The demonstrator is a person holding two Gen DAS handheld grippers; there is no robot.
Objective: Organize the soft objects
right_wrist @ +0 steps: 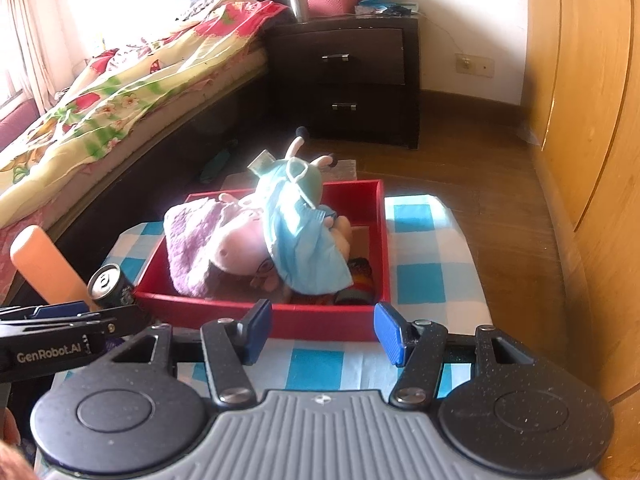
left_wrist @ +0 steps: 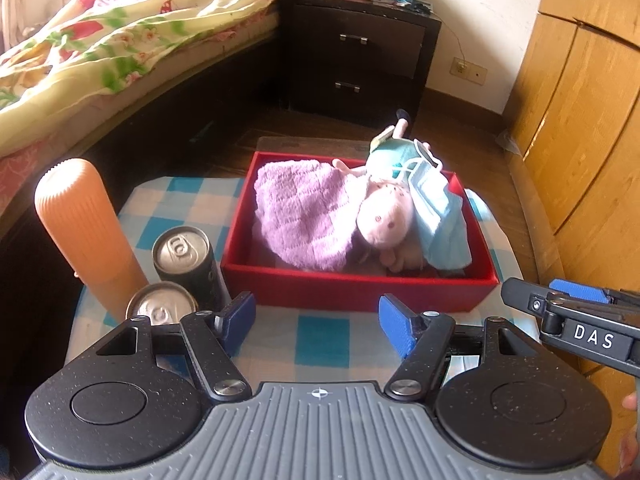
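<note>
A red box point(left_wrist: 352, 290) point(right_wrist: 276, 316) stands on the blue-checked tablecloth. In it lie a purple towel point(left_wrist: 304, 208) point(right_wrist: 192, 240), a pink plush pig point(left_wrist: 386, 216) point(right_wrist: 236, 254) in a teal dress, and a light blue face mask point(left_wrist: 438, 216) point(right_wrist: 304, 244) draped over the pig. My left gripper point(left_wrist: 318, 322) is open and empty just in front of the box's near wall. My right gripper point(right_wrist: 322, 334) is open and empty, also just in front of the box. Each gripper shows at the edge of the other's view.
An orange ribbed bottle point(left_wrist: 84, 232) point(right_wrist: 44, 268) and two drink cans point(left_wrist: 186, 258) point(left_wrist: 160, 306) stand left of the box. A bed point(left_wrist: 100, 52) lies at the left, a dark nightstand point(left_wrist: 360, 56) behind, a wooden wardrobe point(left_wrist: 580, 120) at the right.
</note>
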